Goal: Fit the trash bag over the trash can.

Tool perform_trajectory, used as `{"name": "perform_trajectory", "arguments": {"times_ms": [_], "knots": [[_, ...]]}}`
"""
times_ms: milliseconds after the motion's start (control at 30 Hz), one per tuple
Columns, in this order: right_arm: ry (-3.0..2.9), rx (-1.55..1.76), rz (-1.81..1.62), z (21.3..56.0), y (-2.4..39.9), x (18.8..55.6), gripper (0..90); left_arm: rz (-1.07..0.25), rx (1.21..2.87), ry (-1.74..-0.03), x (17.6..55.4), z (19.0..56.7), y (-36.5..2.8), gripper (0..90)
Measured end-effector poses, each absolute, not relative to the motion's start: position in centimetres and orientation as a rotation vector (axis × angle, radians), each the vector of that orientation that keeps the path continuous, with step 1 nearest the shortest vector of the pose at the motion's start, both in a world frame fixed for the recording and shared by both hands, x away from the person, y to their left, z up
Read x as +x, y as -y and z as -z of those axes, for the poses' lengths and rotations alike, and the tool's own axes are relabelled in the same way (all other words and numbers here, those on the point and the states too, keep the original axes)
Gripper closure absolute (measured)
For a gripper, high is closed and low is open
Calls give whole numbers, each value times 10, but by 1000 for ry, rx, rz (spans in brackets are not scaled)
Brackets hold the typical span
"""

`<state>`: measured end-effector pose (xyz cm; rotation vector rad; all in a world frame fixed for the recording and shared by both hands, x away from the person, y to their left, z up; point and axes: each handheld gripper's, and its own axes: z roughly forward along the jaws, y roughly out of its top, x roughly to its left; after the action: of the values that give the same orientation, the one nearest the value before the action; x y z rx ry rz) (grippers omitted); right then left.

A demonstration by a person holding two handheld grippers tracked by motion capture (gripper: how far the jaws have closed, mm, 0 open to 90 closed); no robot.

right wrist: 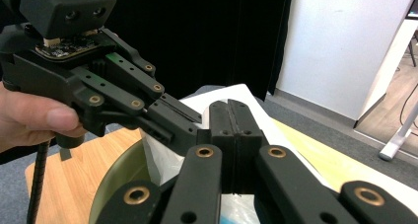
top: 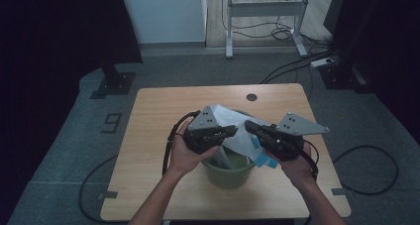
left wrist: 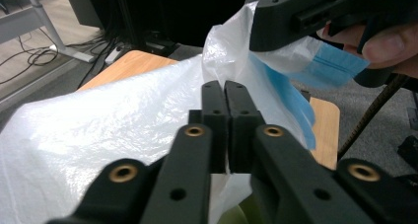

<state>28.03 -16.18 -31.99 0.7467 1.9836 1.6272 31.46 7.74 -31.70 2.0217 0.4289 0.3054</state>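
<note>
A green bin stands on the wooden table near its front edge. A white see-through plastic bag with a blue band is held up over the bin's mouth, between both hands. My left gripper is shut on the bag's left side; in the left gripper view its jaws meet against the film. My right gripper is shut on the bag's right side, with the blue band hanging under it. In the right gripper view its jaws are pressed together above the bin's rim.
A round hole sits in the table's far edge. Behind the table stand a white desk frame, floor cables and a power strip. Dark curtains hang at both sides. A "9" is marked on the floor at left.
</note>
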Motion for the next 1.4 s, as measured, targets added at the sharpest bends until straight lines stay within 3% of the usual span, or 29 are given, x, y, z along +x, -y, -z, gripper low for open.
{"name": "perform_trajectory", "arguments": {"times_ms": [67,167,367,633,933,1400], "knots": [[-1979,750,-1635,320,162,280,873,-318,2012,-449,315,317,-77,900],[-1959,757,-1641,321,162,275,675,-341,1995,-496,317,317,-78,900],[-1947,751,-1655,327,174,253,542,-364,1947,-565,322,318,-88,900],[-1978,813,-1641,358,194,228,500,-342,1901,-612,325,321,-105,900],[-2008,909,-1613,390,197,228,441,-346,1891,-630,326,321,-113,900],[-1981,998,-1530,392,195,242,386,-325,1881,-636,326,323,-118,900]]}}
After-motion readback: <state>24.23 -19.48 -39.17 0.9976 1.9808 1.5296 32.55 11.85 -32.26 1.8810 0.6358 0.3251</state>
